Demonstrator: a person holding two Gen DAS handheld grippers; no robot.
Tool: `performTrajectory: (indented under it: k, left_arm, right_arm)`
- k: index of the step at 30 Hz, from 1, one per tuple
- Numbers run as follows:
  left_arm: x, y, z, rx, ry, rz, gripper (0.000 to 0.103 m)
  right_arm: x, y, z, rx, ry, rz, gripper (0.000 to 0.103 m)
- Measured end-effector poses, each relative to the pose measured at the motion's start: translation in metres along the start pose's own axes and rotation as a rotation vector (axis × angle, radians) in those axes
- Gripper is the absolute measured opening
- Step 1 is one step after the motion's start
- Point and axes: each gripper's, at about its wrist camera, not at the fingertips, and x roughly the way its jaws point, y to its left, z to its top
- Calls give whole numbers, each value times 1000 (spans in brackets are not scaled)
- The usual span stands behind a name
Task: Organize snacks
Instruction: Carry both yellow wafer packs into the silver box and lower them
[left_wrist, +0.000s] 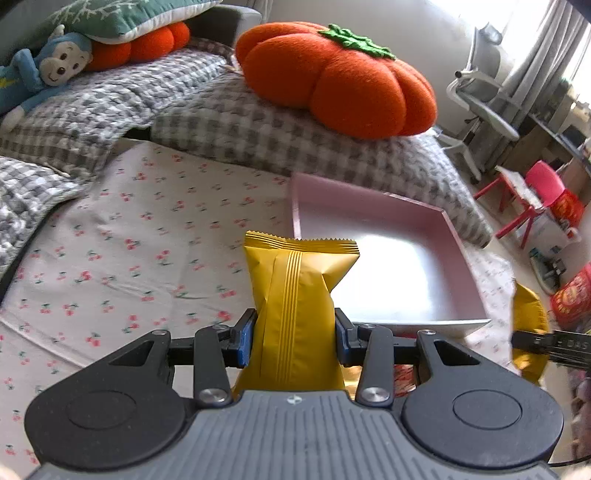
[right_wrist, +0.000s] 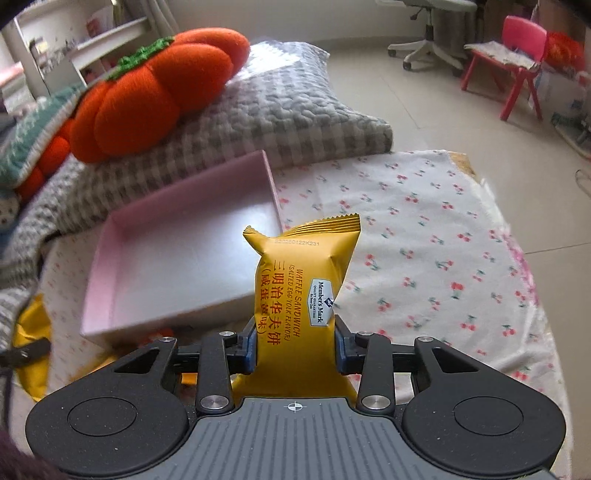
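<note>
My left gripper (left_wrist: 294, 343) is clamped across the lower body of a yellow snack packet (left_wrist: 295, 295), seam side toward the camera, crimped top edge upright. My right gripper (right_wrist: 294, 347) is clamped the same way on a second yellow packet (right_wrist: 301, 284), printed face toward the camera, labelled as a waffle sandwich. Both packets are held clear of the cherry-print sheet (left_wrist: 129, 258).

The pink tray (left_wrist: 461, 243) lies on the sheet just ahead, between the two grippers; in both views its floor shows bare.

Handling, as I judge it:
- Weight: light; the foil stands upright without sagging
- Wrapper: thin, air-filled, smooth; it dents at my pads and could slip if I loosen
- Contents: a wafer, probably brittle; excess squeeze may crack it
- Grip point: mid-body, across the narrow width, clear of the crimped ends, which would fold

Next step likely calls for lowering each packet flat into the tray, side by side, and releasing near the floor
</note>
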Motion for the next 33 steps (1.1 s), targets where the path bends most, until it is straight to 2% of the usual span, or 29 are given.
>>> performTrajectory:
  k: [10, 18, 26, 29, 33]
  left_arm:
    - [36, -48, 21, 110, -59, 22, 38]
    - [69, -54, 19, 74, -97, -3, 38]
    - [81, -60, 9, 147, -141, 43, 38]
    - [83, -57, 11, 137, -117, 42, 38]
    - [88, -58, 11, 159, -86, 101, 39]
  right_arm:
    - [24, 19, 36, -3, -35, 92, 37]
    - [54, 16, 47, -1, -76, 191, 37]
    - [77, 6, 49, 2, -87, 185, 37]
    - [82, 5, 47, -12, -85, 192, 37]
    - [85, 13, 44, -60, -88, 193, 37]
